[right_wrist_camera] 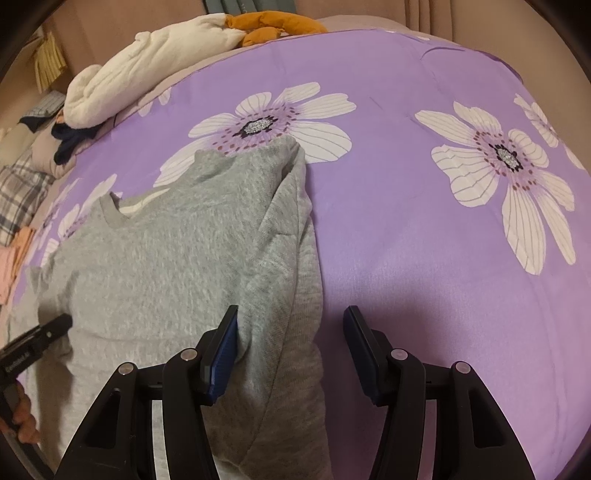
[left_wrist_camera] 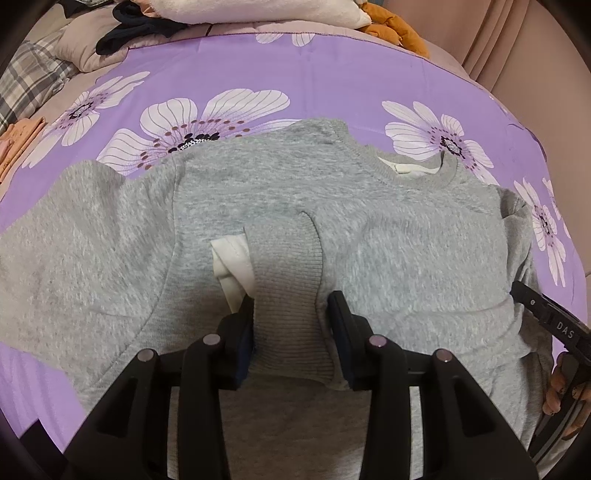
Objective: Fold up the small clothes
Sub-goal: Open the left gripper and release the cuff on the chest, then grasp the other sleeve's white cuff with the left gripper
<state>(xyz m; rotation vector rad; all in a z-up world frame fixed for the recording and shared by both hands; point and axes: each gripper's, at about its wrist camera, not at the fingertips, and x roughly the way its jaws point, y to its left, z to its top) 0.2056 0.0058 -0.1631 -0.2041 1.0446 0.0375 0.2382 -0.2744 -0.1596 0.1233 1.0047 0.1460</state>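
A small grey sweatshirt lies flat on the purple floral bedspread, neck to the upper right, one sleeve folded across the body. My left gripper has its jaws either side of that sleeve's ribbed cuff, with white lining showing beside it; the jaws stand apart with the cuff between them. In the right wrist view the sweatshirt fills the lower left. My right gripper is open over its folded right edge, the left finger touching the cloth. The left gripper's tip also shows there at the left edge.
A heap of white, dark and orange clothes lies at the far edge of the bed. Plaid cloth and folded peach clothes lie to the left. A pink padded headboard stands at the back right.
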